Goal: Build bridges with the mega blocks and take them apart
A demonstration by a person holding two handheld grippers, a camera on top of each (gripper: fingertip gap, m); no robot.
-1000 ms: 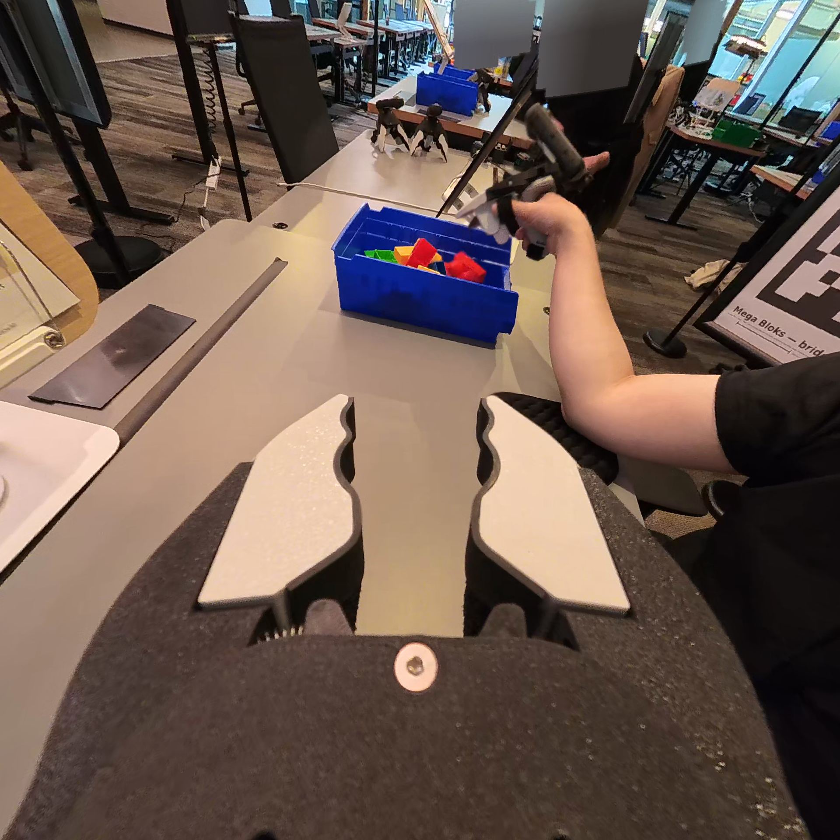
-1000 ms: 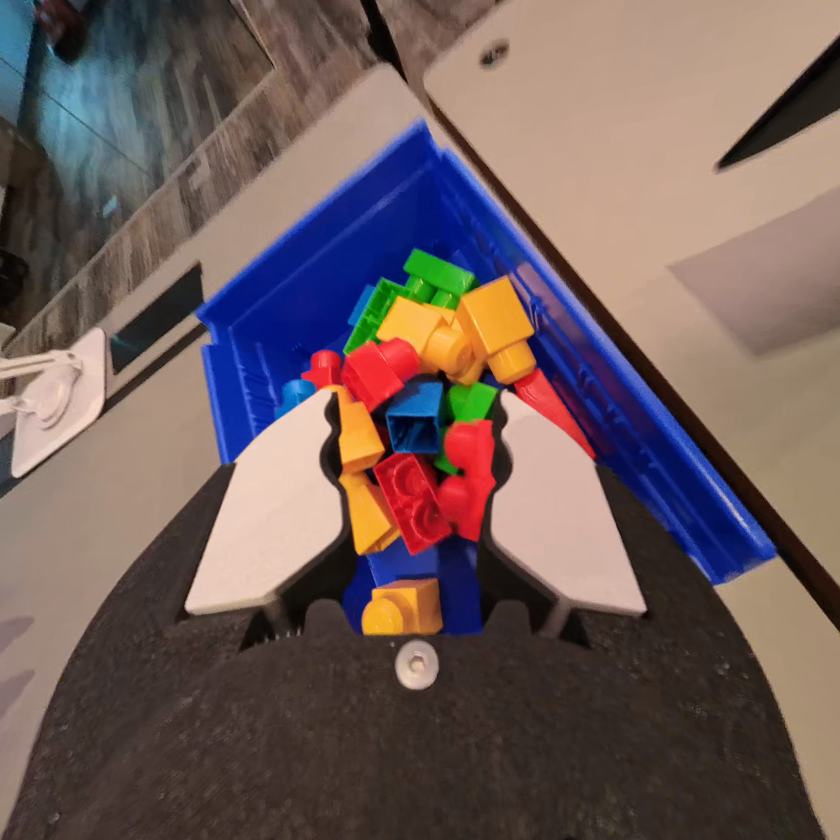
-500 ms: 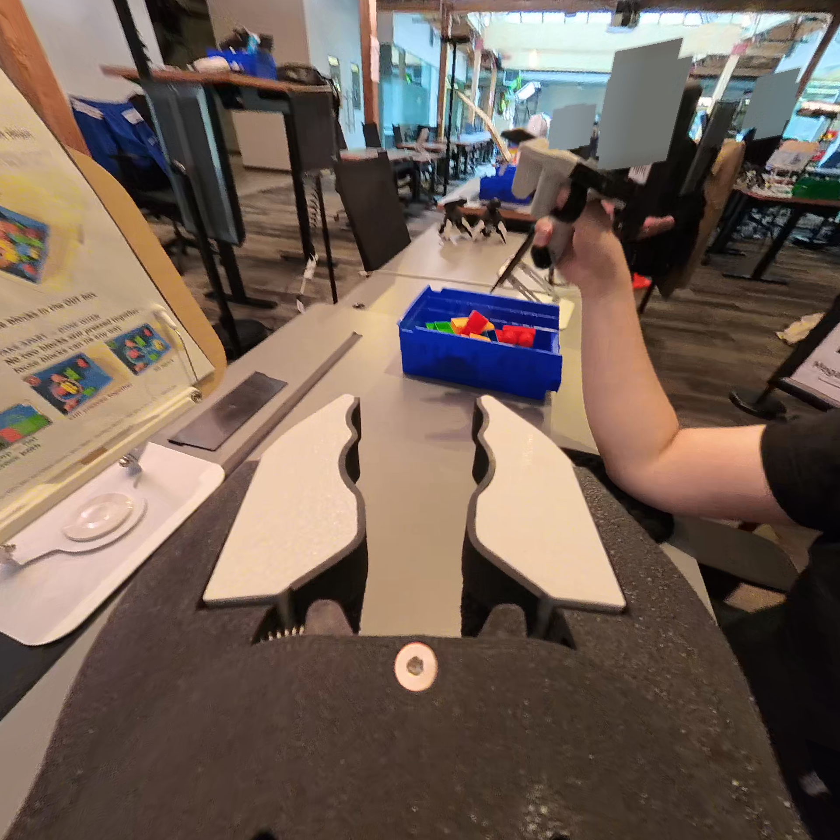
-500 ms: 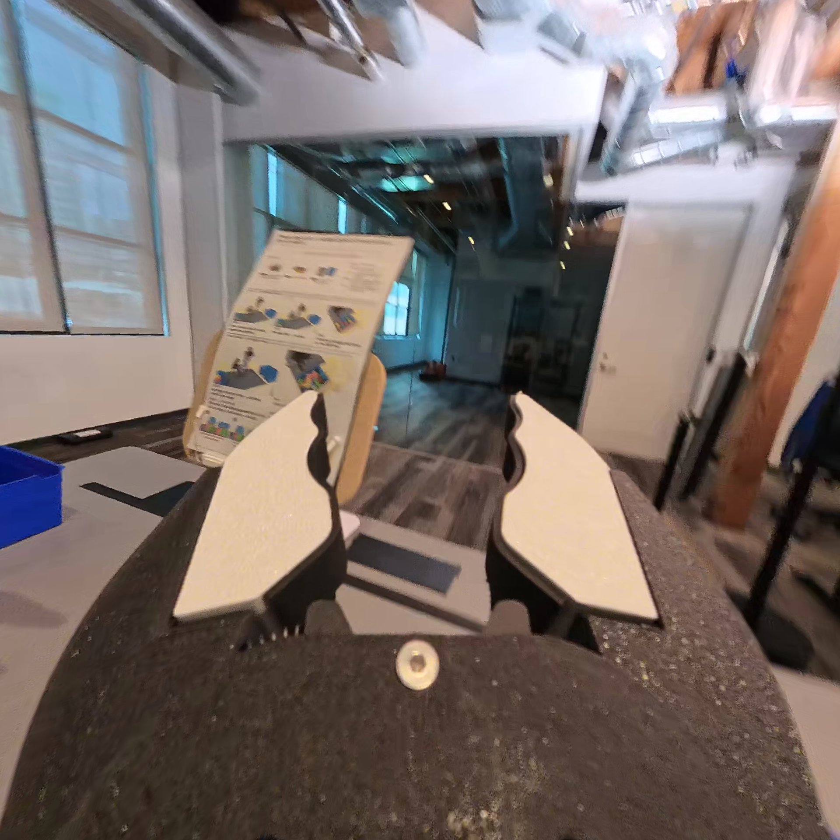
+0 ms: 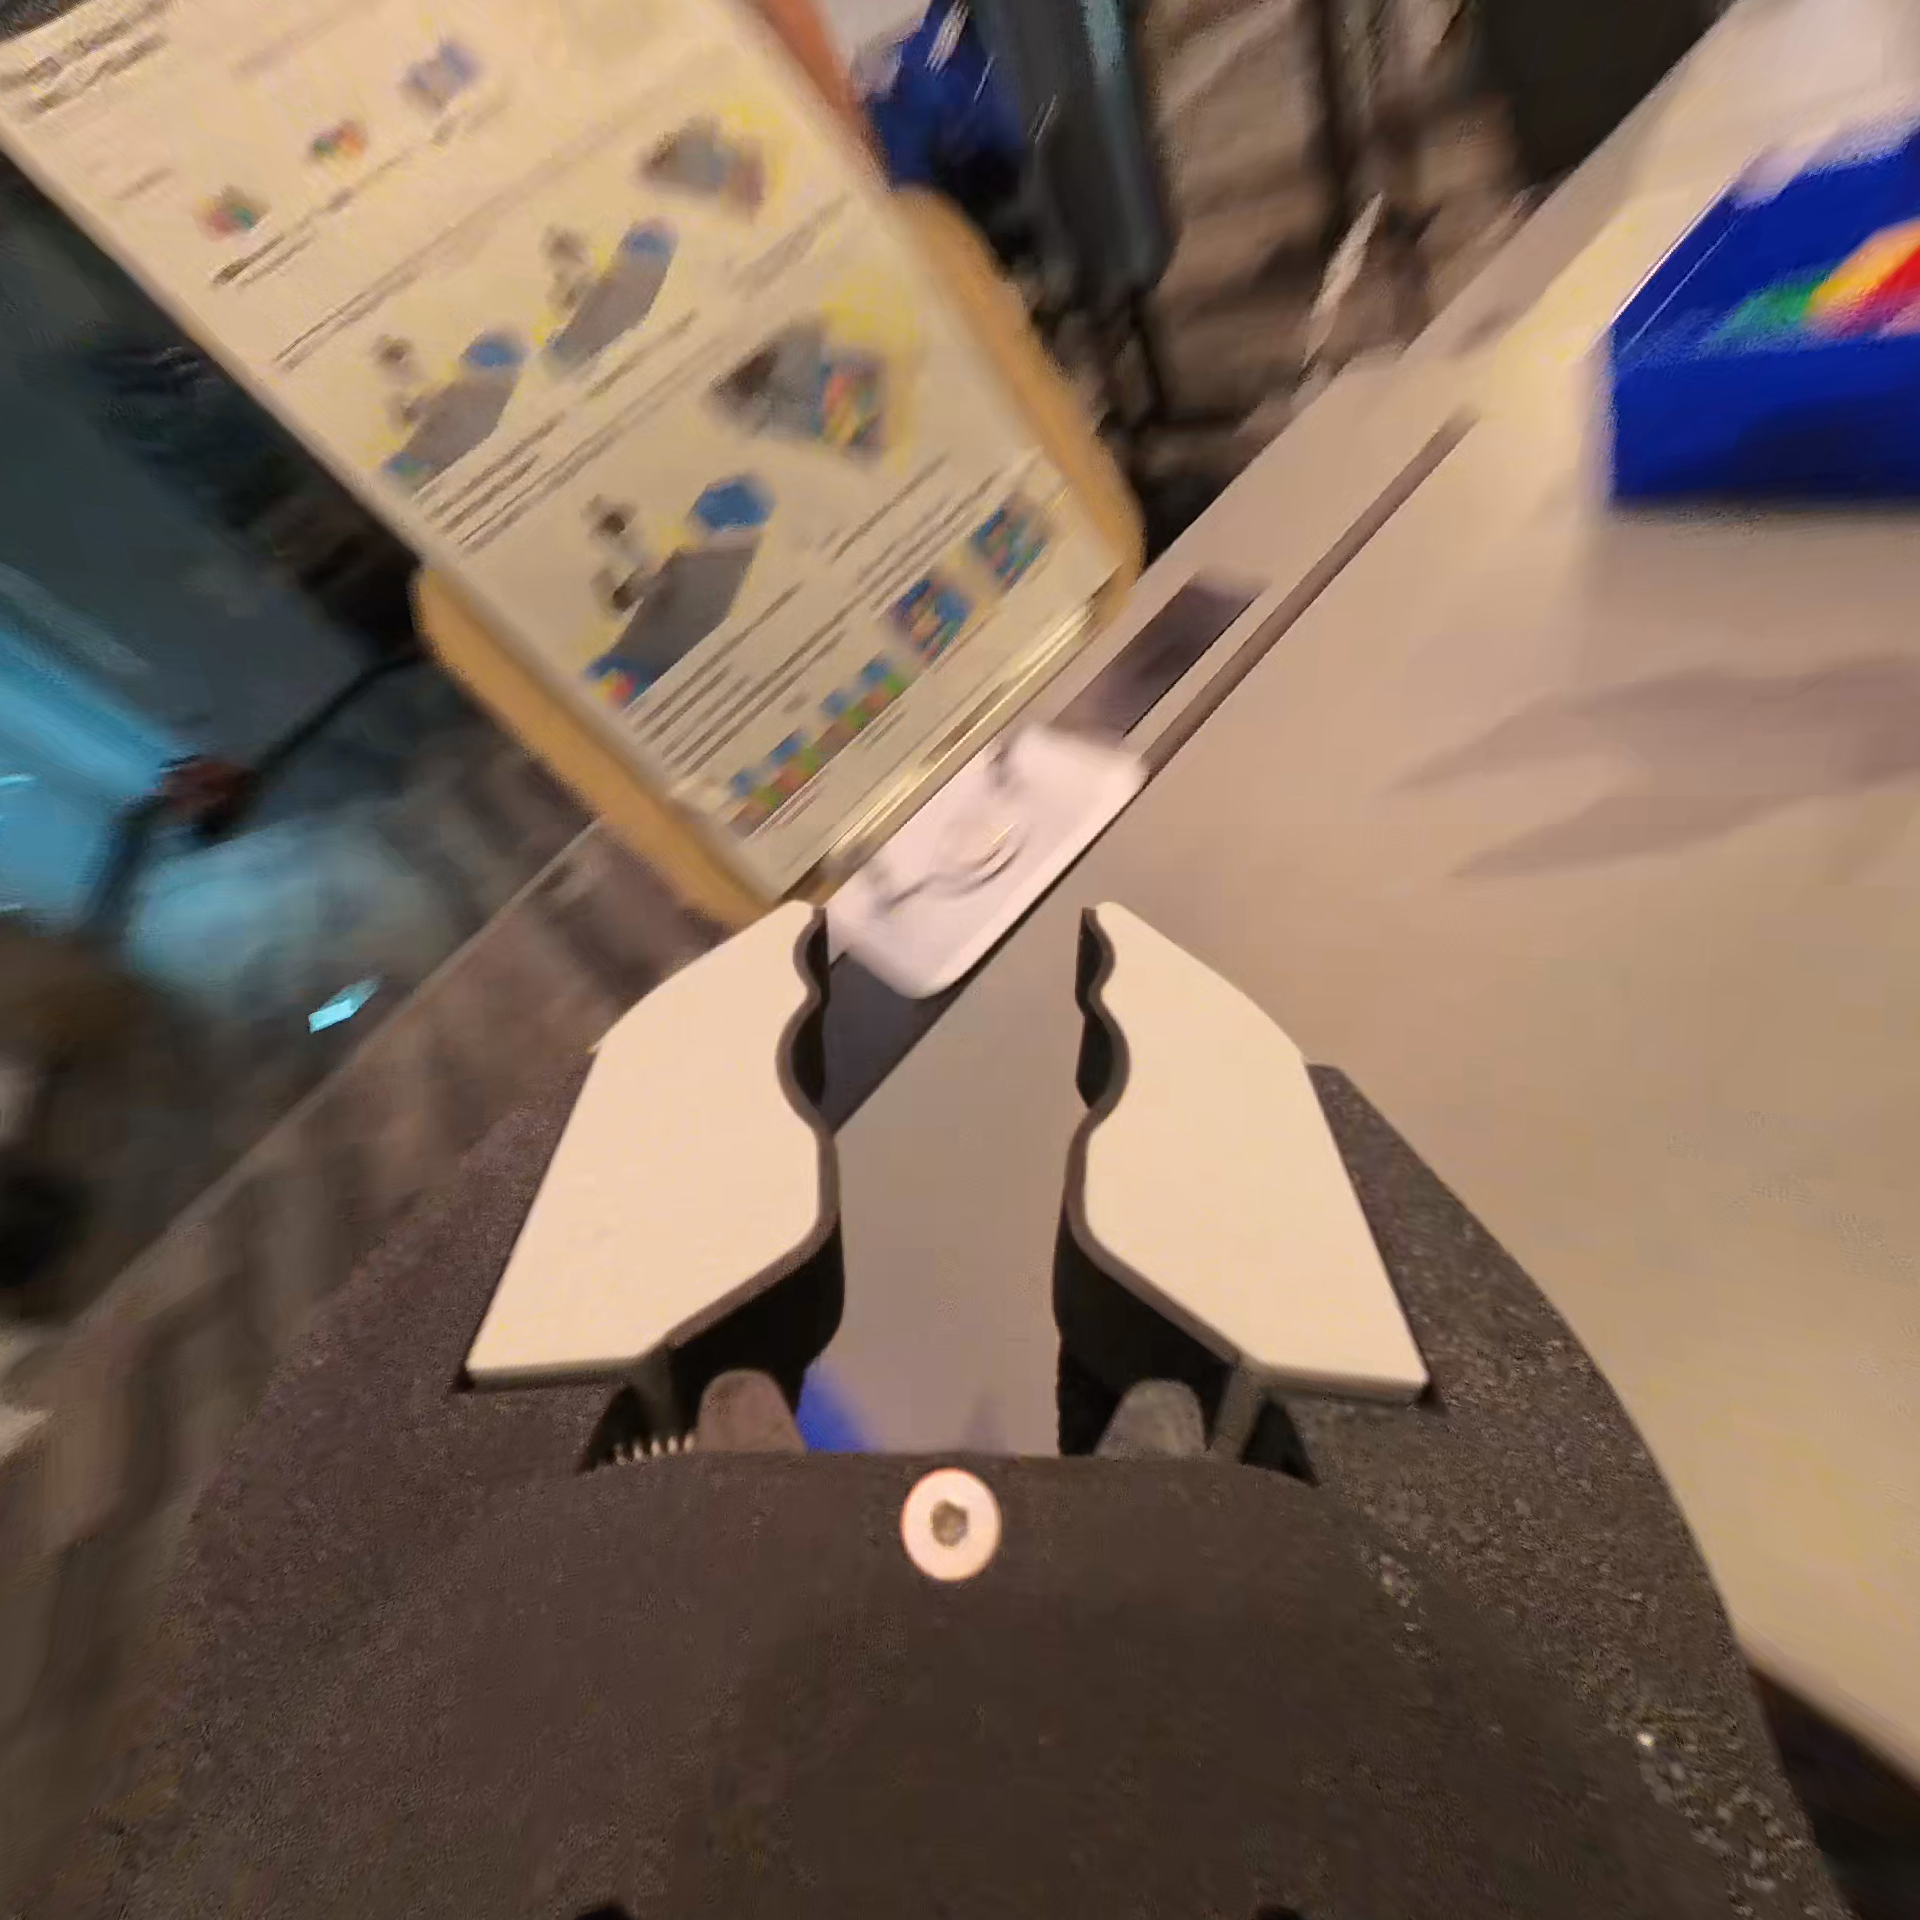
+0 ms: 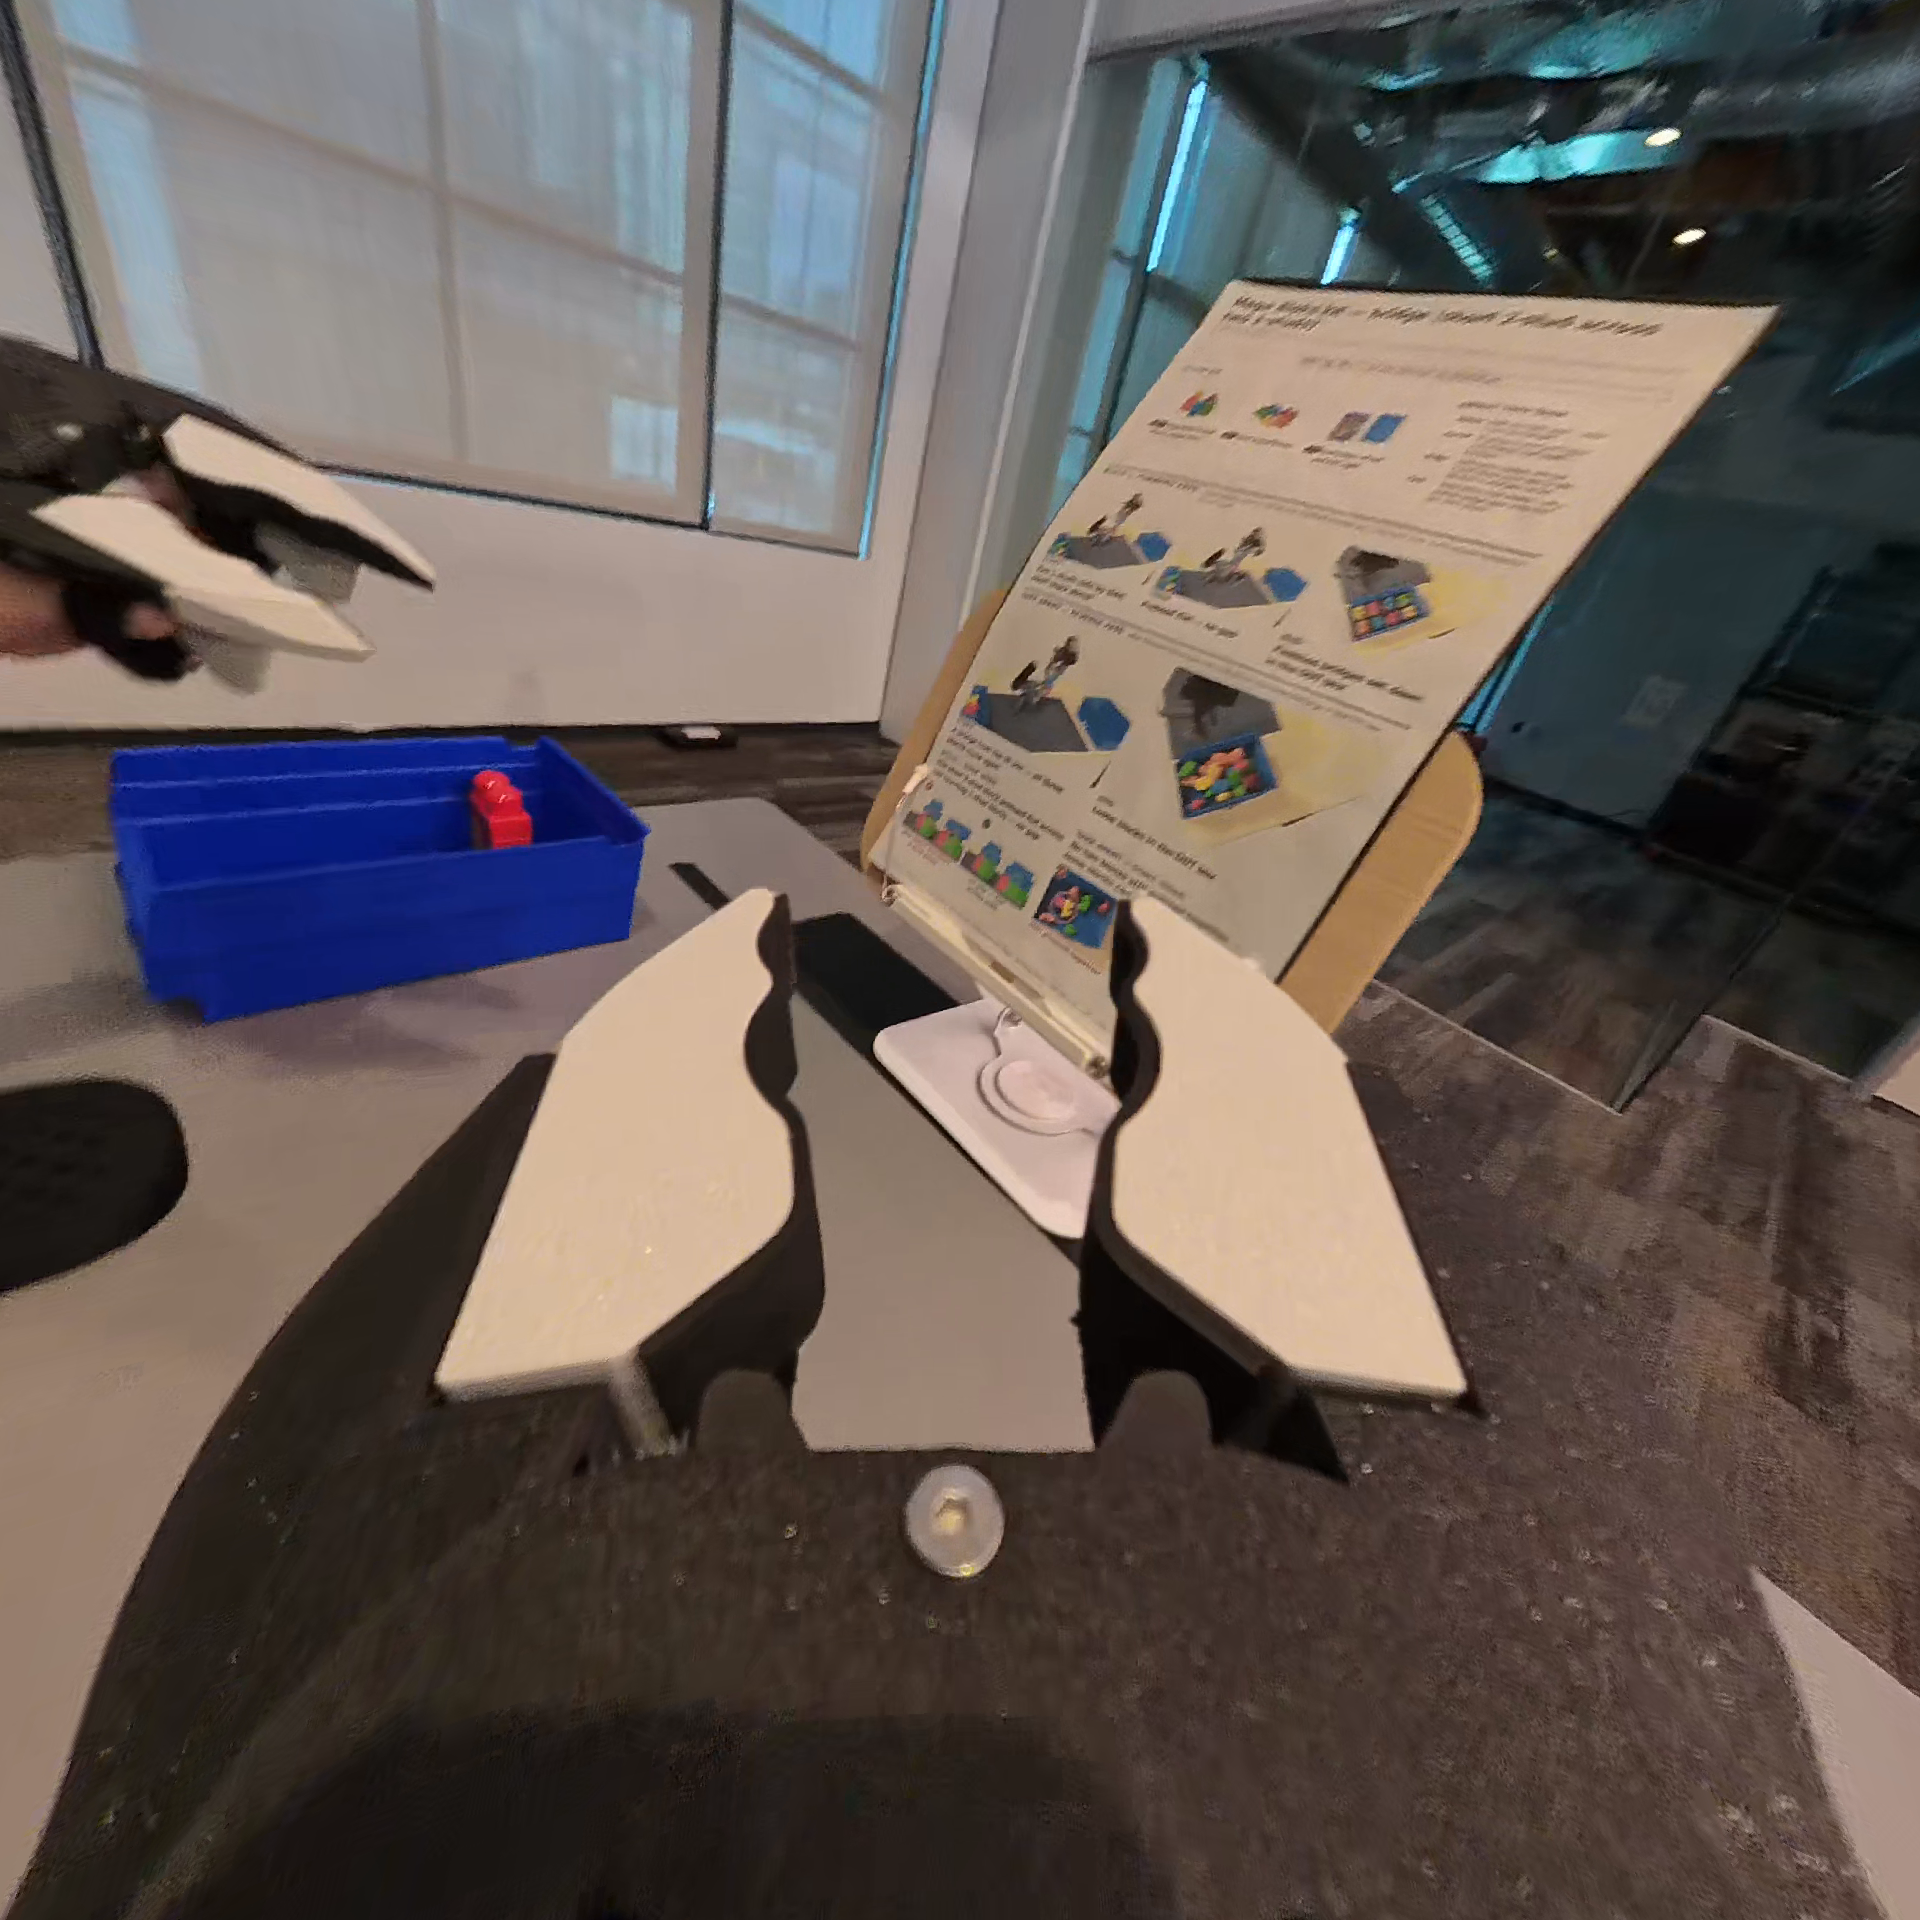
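- Left wrist view, heavily blurred: left gripper with pale flat fingers parted and nothing between them, now swung from the table's length toward the tilted instruction sheet on a tan backing board; white stand base just beyond the fingertips.
- Same view, upper right corner: blue plastic bin of mixed colourful mega blocks on the grey table, well apart from the gripper, pushed to the frame edge since half a second ago.
- Right wrist view: right gripper likewise spread and empty, lowered from a level look across the room to the table edge and the stand.
- Same view, left: a second blue bin holding a red block, with the left gripper hanging above and apart from it.
- No block grasped, no bridge visible on the table; both tools turned toward the sheet, judged a pause before building starts, with the first pick from a bin not yet made.
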